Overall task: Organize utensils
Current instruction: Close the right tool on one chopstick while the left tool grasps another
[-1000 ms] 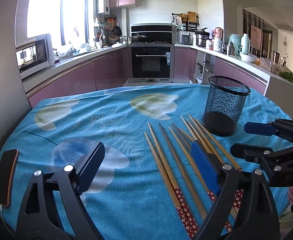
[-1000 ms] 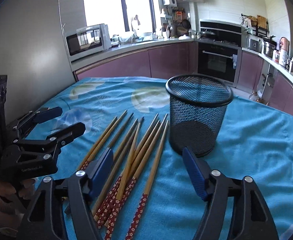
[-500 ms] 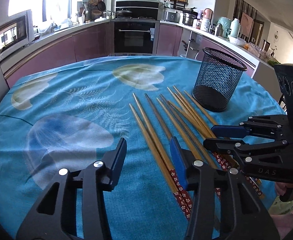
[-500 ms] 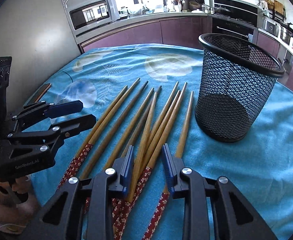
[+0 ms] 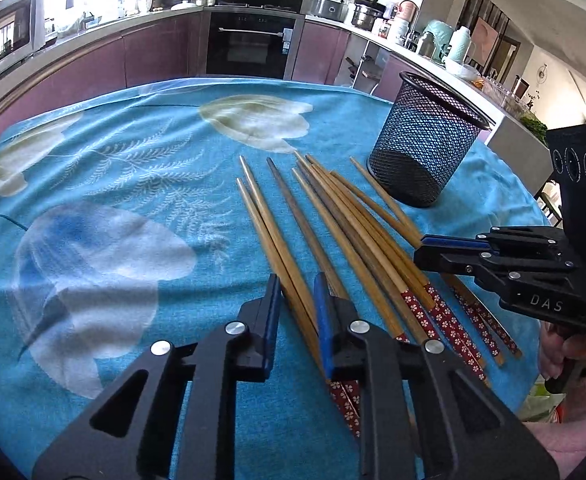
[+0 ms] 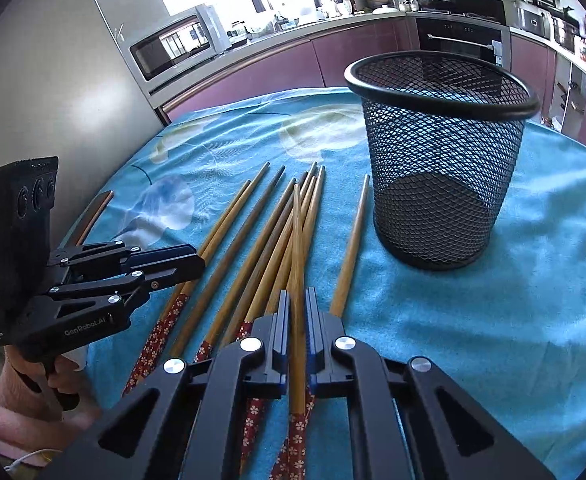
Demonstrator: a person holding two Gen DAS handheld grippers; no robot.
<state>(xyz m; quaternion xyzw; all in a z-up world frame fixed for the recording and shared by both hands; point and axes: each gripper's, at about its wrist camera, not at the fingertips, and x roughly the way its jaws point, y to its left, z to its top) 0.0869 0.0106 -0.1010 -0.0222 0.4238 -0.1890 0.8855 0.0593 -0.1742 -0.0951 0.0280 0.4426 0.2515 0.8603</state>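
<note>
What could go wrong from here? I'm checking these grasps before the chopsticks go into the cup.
1. The right gripper pinches one chopstick near its patterned end, so the long free tip may swing and catch the mesh cup rim.
2. The left gripper straddles two chopsticks lying side by side; one could slip out.
3. Neighbouring chopsticks overlap and may get dragged.

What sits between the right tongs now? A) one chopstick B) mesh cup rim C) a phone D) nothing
A: in the right wrist view the right tongs are closed on a single chopstick, raised above the others; the mesh cup stands apart, empty.
</note>
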